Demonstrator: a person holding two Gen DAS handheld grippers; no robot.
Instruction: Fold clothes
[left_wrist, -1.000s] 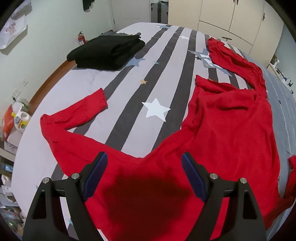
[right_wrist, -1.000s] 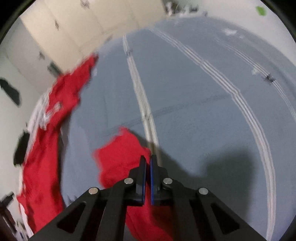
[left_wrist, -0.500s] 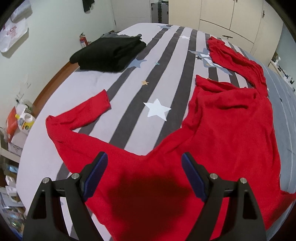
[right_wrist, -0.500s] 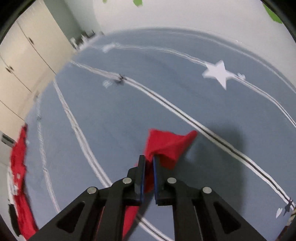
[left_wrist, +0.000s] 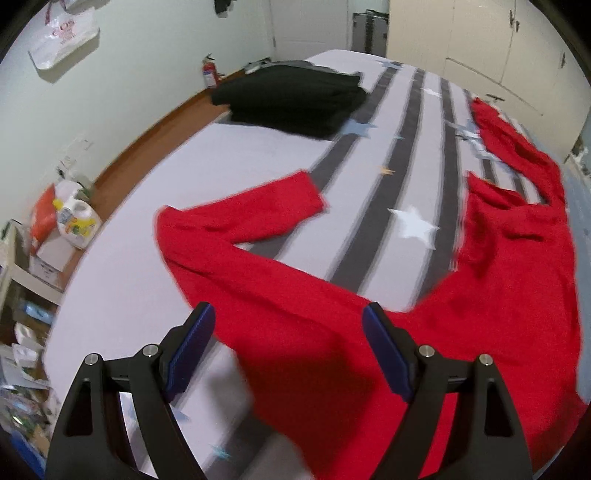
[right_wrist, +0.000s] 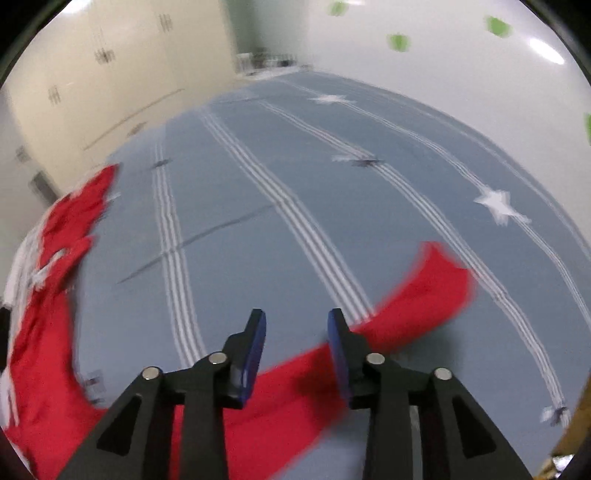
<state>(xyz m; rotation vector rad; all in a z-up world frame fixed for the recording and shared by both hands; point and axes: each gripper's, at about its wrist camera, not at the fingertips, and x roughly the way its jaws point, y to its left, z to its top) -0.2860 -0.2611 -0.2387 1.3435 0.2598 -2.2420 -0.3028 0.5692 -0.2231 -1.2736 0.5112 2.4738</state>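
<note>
even indoor light, heavy fisheye bending with dark corners, motion blur throughout, soft shadows below each gripper.

A: What lies on the bed (left_wrist: 258, 155)?
B: Its striped, star-printed cover only.
A: Beside it?
B: A fire extinguisher (left_wrist: 209, 73) at the wall; a detergent bottle (left_wrist: 75, 221) on a shelf.

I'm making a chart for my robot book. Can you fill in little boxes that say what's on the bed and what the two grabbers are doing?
Bed: striped star cover
Garment being folded: red top, spread flat
Sleeve: red sleeve lying loose
Other clothes: black folded pile, far corner
Left gripper: open, above the top
Right gripper: open, holding nothing
</note>
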